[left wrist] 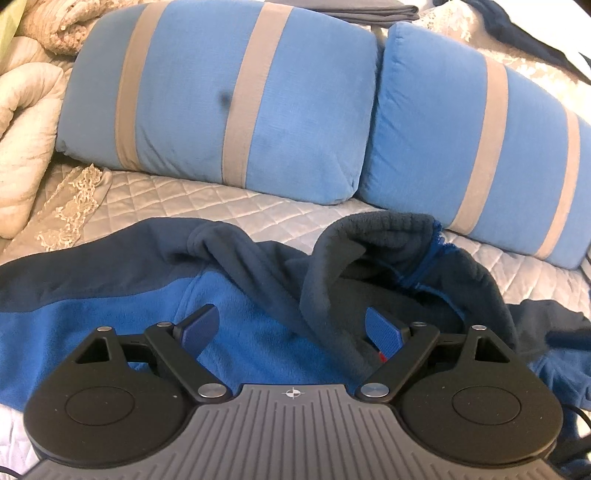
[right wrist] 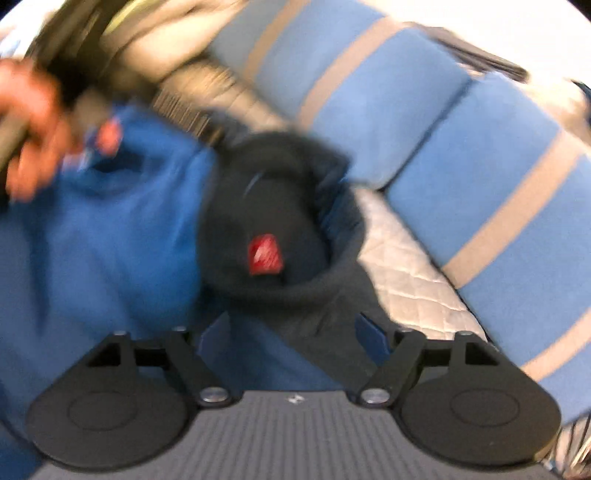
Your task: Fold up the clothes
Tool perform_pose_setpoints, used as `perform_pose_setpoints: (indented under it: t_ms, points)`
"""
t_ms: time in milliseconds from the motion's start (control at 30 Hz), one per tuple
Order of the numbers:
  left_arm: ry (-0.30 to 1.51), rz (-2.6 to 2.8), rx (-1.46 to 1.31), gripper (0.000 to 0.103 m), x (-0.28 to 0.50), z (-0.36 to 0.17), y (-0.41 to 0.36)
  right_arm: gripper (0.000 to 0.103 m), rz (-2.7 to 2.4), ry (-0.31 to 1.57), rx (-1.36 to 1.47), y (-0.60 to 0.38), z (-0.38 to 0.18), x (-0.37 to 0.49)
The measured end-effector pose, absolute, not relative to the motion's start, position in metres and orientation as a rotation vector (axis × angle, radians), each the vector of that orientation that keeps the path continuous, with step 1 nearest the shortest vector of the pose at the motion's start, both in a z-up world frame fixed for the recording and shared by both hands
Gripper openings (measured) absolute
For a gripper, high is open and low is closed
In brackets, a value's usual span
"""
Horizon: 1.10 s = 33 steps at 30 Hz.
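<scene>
While the blue and dark navy fleece pullover (left wrist: 229, 295) lies spread across the pale quilted satin bedspread (left wrist: 177, 199), I note both tools over it. Left wrist view, left to right: a rumpled cream comforter (left wrist: 26, 122) at the far edge, then two blue cushions with grey-beige stripes (left wrist: 221, 99) leaning along the back, with folded grey cloth (left wrist: 369, 11) behind them. The left gripper (left wrist: 291, 328) has its jaws spread wide; the pullover's body is beneath the gap and the dark collar fold (left wrist: 369, 243) rises by the right finger, but neither pad presses on cloth. Right wrist view is blurred. At left, a person's hand (right wrist: 33, 129) grips the other tool's handle. The pullover's collar opening sits centre, with a small red label (right wrist: 264, 254) inside; its writing is unreadable. The right gripper (right wrist: 295, 332) also stands wide apart, fabric under it, nothing pinched. No other lettering is legible in either view.
</scene>
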<state>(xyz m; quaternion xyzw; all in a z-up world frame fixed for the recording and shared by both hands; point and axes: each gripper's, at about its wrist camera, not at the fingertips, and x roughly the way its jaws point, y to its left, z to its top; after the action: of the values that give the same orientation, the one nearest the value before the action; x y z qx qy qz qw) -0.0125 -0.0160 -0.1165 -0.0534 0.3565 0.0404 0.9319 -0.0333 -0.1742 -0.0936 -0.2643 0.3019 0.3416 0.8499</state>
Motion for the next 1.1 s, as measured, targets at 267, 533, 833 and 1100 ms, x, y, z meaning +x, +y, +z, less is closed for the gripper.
perform_pose_setpoints:
  t_ms: [267,533,833,1100]
  points:
    - [0.726,0.082,-0.138,0.087,-0.014,-0.12,-0.01,0.082,0.396,0.831,-0.246,-0.149,-0.083,0.012]
    - [0.723,0.071,-0.183,0.087,-0.011,-0.098,0.014,0.031,0.312,0.853,-0.043,-0.176,-0.112,0.007]
    - [0.868,-0.105,-0.024,0.087,0.048,-0.108,-0.005,0.015,0.364,0.865,0.032,-0.185,-0.115,0.012]
    - [0.936,-0.137,0.082,0.044,0.079,-0.13,-0.006,0.013,0.378,0.879,-0.011,-0.191,-0.114,0.013]
